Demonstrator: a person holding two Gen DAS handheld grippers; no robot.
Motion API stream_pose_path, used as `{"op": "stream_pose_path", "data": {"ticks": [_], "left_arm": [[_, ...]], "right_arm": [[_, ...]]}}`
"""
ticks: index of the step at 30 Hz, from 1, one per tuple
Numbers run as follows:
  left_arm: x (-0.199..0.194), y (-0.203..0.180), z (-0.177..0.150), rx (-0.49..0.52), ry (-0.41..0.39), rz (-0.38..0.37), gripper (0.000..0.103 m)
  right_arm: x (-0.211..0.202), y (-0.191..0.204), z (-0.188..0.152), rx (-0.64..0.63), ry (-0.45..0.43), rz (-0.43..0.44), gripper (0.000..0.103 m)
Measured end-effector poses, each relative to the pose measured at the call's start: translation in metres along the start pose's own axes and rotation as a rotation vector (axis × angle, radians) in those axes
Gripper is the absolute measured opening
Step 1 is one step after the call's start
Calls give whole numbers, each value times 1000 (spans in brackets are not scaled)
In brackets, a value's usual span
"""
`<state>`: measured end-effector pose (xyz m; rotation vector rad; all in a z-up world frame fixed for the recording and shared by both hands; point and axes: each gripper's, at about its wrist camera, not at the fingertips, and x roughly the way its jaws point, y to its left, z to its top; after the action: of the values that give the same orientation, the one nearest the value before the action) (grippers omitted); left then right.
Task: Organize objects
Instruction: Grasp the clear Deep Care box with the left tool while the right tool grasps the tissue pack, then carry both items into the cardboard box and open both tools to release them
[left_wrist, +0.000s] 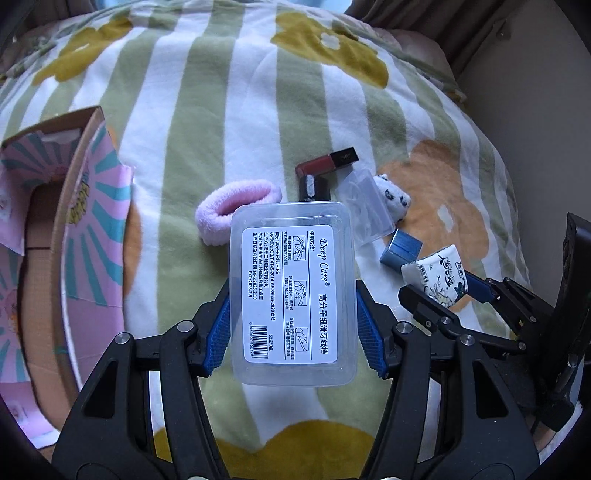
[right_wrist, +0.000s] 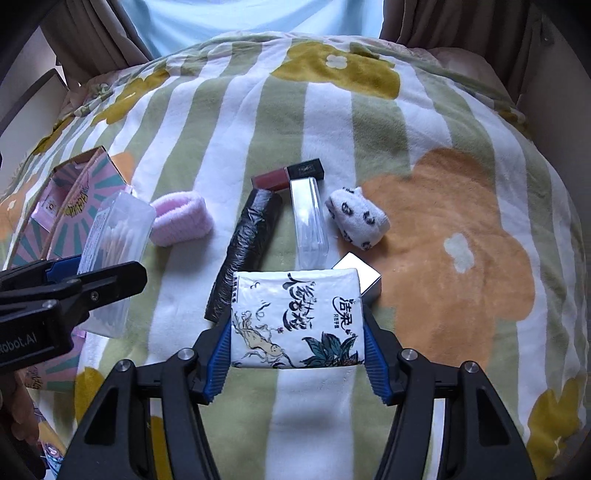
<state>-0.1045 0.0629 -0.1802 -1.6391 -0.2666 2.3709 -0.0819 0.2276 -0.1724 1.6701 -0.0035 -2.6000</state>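
Observation:
My left gripper (left_wrist: 293, 325) is shut on a clear floss-pick box (left_wrist: 291, 295) with a white label, held above the blanket; it also shows in the right wrist view (right_wrist: 114, 236). My right gripper (right_wrist: 297, 339) is shut on a white tissue pack (right_wrist: 297, 317) with blue print, also seen in the left wrist view (left_wrist: 439, 278). On the blanket lie a pink hair band (right_wrist: 181, 218), a red lipstick (right_wrist: 288, 175), a black wrapped tube (right_wrist: 247, 247), a clear narrow case (right_wrist: 310, 225), a spotted white sock (right_wrist: 356, 218) and a silver-blue box (right_wrist: 364, 275).
An open pink cardboard box (left_wrist: 88, 229) stands at the left on the striped flower blanket (left_wrist: 229, 110); it also shows in the right wrist view (right_wrist: 70, 195). Curtains (right_wrist: 92, 33) and a wall lie beyond the bed's far edge.

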Motion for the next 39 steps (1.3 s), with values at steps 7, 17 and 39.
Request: {"op": "stream_pose_path", "data": {"ticks": [7, 17, 39], "left_arm": [[-69, -7, 3, 20, -68, 55, 56], [-141, -15, -23, -23, -103, 116, 56], [-193, 26, -37, -135, -171, 167, 56]], "right_arm": [[-52, 7, 24, 42, -38, -3, 57], [-127, 11, 15, 82, -60, -38, 57], [-145, 66, 47, -46, -108, -6, 57]]}}
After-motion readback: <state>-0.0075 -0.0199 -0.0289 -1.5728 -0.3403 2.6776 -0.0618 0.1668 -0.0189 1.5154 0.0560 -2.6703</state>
